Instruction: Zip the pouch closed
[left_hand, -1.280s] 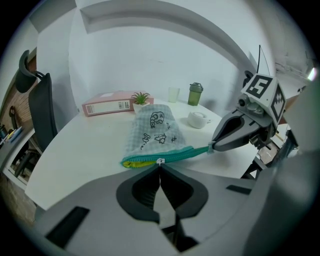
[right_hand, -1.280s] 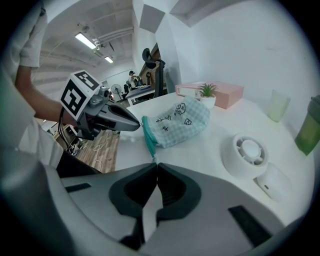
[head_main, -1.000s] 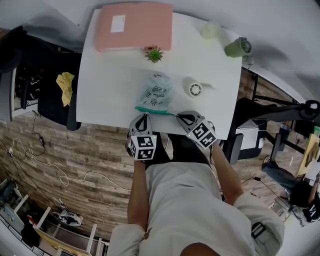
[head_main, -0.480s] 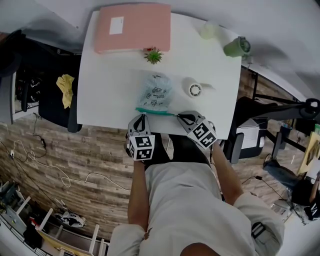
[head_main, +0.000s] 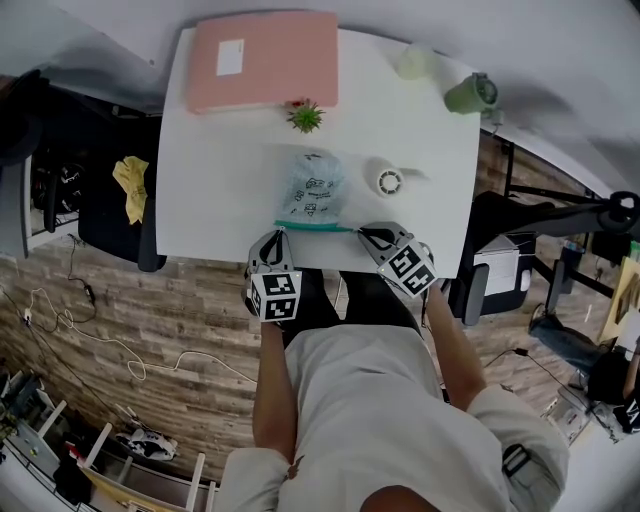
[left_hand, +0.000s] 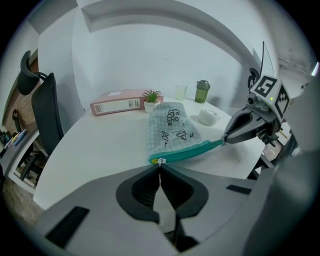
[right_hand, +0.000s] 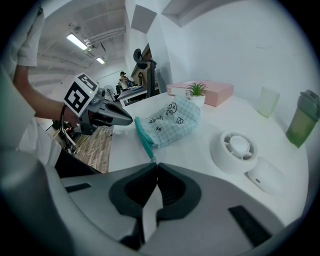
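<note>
A pale checked pouch (head_main: 310, 185) with a teal zipper band (head_main: 315, 226) lies near the front edge of the white table (head_main: 220, 170). My left gripper (head_main: 278, 233) is shut on the zipper pull (left_hand: 160, 161) at the band's left end. At the band's other end, my right gripper (head_main: 362, 232) is shut on the teal tab (right_hand: 148, 150). The band runs straight and taut between them. The left gripper view shows the pouch (left_hand: 172, 130) just past my left gripper (left_hand: 160, 165), with the right gripper (left_hand: 226, 140) pinching the far end. In the right gripper view the pouch (right_hand: 172, 120) lies beyond my right gripper (right_hand: 155, 164).
A pink box (head_main: 265, 58) and a small potted plant (head_main: 305, 116) stand at the table's back. A white round fan (head_main: 388, 180) sits right of the pouch, with a pale cup (head_main: 415, 62) and a green bottle (head_main: 472, 94) at the back right. A black chair (head_main: 100, 200) stands left of the table.
My left gripper has crept slightly to the left with the zipper pull. The right gripper and the pouch have kept their places.
</note>
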